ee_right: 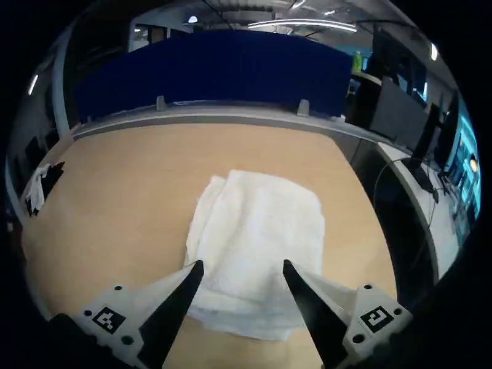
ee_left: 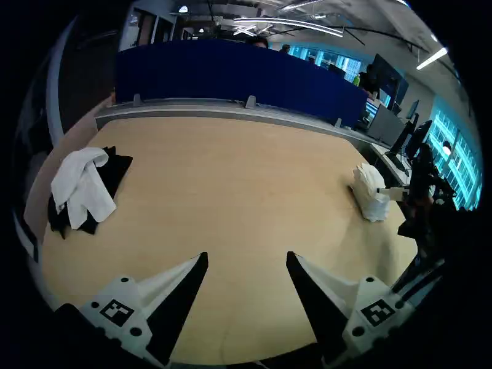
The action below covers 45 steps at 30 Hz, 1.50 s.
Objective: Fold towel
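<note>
My left gripper (ee_left: pixel 246 258) has its two fingers spread wide with nothing between them, hanging over bare wood at the near edge of the table (ee_left: pixel 234 184). My right gripper (ee_right: pixel 242 264) is spread too, its fingertips over the near part of the folded white towel (ee_right: pixel 258 227); I cannot tell whether the tips touch the cloth, and neither finger pinches it. The towel lies flat in a squarish stack of layers, with an under-layer peeking out along its left and near edges, towards the right side of the table. In the left gripper view the same towel shows far off near the right edge of the table, with the right gripper just beside it. On the far left side of the table, well apart from the folded towel, a loose white towel (ee_left: pixel 80 181) lies crumpled over a black cloth (ee_left: pixel 114 169). Behind the table's far edge a blue partition (ee_left: pixel 234 77) runs the full width, and beyond it to the right stand dark monitors (ee_left: pixel 393 123).
</note>
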Tool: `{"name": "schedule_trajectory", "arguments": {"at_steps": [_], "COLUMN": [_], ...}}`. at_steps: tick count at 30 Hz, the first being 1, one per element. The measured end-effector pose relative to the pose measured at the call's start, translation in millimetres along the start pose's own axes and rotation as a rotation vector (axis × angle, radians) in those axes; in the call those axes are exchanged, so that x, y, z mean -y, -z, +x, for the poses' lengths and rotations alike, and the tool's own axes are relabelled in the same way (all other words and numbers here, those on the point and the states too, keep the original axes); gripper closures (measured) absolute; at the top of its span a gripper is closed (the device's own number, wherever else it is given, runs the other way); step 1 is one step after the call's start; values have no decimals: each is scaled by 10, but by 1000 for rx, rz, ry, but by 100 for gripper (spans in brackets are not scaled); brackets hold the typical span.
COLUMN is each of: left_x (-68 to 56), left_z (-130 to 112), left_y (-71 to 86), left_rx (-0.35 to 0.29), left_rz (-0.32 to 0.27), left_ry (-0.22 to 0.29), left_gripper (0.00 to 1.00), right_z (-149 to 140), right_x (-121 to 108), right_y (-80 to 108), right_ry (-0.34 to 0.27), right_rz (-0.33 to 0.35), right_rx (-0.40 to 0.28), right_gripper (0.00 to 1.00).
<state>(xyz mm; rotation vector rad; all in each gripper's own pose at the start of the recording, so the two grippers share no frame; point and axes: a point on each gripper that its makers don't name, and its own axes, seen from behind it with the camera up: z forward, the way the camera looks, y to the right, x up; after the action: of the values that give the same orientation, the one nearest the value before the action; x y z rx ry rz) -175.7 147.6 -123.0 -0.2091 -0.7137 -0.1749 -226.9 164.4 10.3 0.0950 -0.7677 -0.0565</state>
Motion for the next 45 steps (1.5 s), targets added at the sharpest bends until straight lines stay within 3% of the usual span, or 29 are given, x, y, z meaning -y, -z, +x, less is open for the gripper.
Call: {"name": "schedule_trajectory", "arguments": {"at_steps": [8, 16, 29, 38, 45], "left_x": [13, 60, 148, 122, 123], "left_z": [-13, -5, -77, -81, -42], "left_y": [6, 56, 91, 95, 83], "left_rx": [-1, -8, -15, -20, -25], "left_rz": [7, 35, 80, 80, 71], "left_ry": [5, 19, 51, 63, 62], "left_gripper": [6, 6, 6, 6, 6], "right_z": [335, 573, 450, 376, 604], "right_x": [-70, -139, -94, -71, -46], "right_y": [-88, -373, -682, -713, -519], "right_ry": [4, -1, 9, 39, 39], "right_rz": [2, 9, 44, 52, 43], "right_rx": [-34, -28, 29, 43, -21], "right_gripper": [0, 0, 0, 0, 0]}}
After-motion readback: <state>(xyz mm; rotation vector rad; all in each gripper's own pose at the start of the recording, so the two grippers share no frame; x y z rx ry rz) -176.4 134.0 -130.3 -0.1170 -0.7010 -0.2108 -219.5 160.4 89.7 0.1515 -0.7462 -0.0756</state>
